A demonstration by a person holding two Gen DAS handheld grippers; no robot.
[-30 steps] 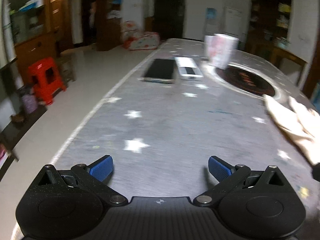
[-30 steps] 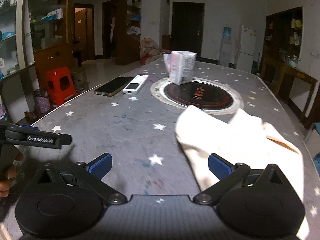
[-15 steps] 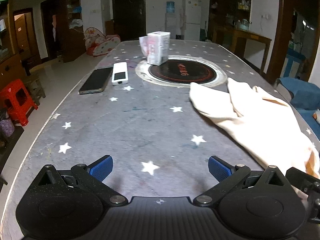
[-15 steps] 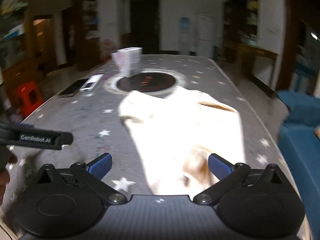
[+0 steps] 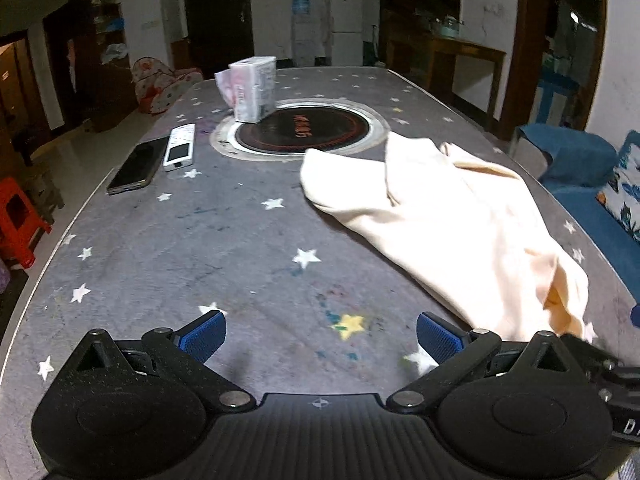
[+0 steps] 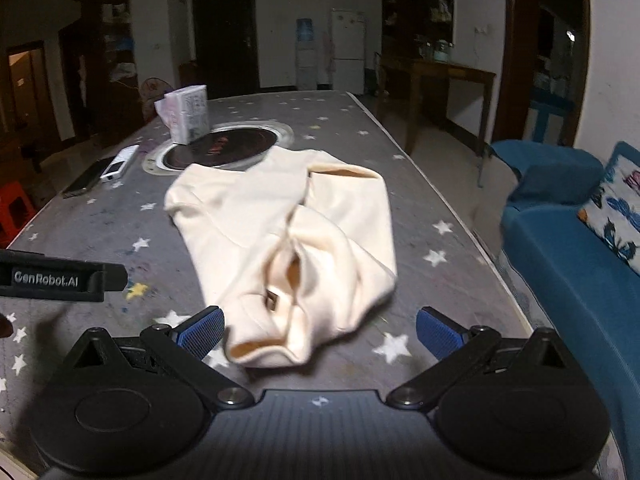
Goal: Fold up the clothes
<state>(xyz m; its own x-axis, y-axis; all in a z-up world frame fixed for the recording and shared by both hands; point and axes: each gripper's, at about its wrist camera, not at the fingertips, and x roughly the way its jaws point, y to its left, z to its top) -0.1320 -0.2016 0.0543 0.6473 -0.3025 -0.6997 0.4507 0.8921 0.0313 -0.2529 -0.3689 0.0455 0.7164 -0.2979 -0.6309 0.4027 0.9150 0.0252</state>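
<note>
The right gripper hangs with its blue pads spread wide and nothing between them, low over the near end of the cream garment, whose rumpled hem sits at 12 o'clock just ahead of the fingertips. The left gripper is likewise released and empty, over bare tablecloth, with the garment off at its 2 o'clock.

The garment lies crumpled on the right half of the star-print table, its far end touching the rim of the round black hotplate at 12 o'clock.

The likely trouble is the bunched hem. It is layered and open, so a pinch here may catch only the top ply, or several plies at once, and lifting would then twist the cloth instead of spreading it. The left gripper is also well apart from any edge, so a one-sided pull could drag the garment toward the table's right edge.

Both grippers point forward along the table, nearly level, side by side.
</note>
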